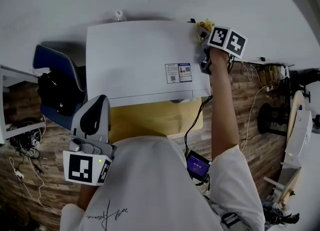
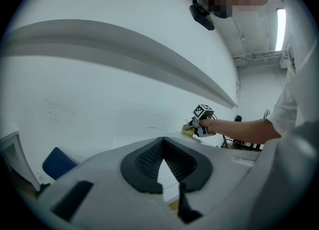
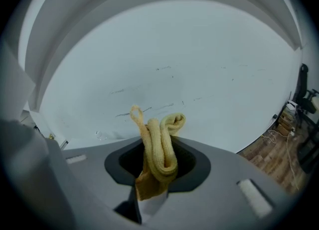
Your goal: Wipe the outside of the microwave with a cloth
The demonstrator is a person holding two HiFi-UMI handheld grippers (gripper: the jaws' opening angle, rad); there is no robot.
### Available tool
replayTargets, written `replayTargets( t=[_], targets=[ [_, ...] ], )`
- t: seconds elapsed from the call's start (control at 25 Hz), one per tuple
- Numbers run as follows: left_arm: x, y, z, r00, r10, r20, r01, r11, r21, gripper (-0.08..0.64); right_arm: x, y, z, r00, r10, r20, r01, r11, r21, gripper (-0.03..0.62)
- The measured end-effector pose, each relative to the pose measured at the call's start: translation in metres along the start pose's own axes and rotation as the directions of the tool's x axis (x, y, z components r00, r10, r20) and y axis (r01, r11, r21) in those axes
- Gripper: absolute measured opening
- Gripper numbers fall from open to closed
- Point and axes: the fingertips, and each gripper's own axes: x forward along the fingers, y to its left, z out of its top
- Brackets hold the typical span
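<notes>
Two grippers show, but only the right gripper (image 1: pixel 202 32) is at work: its jaws are clenched on a bunched yellow cloth (image 1: pixel 205 24), whose folds poke out past the tips at the far right corner of the microwave (image 1: pixel 140 60) top. The left gripper (image 1: pixel 95 117) hangs near the person's chest, jaws together on nothing. Wiping the top panel seems in hand, and the next stroke likely calls for dragging the cloth, pressed down, across toward the near edge.
</notes>
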Motion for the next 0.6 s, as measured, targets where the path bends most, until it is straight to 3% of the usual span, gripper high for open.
replayTargets(
  t=[0.6],
  targets=[
    [-0.016, 0.016, -0.003, 1.0, -0.021, -0.005, 0.021, 1.0, -0.007, -0.008, 0.002, 0.013, -0.003, 1.0, -0.027, 0.0, 0.027, 0.999, 0.029, 0.115]
  ],
)
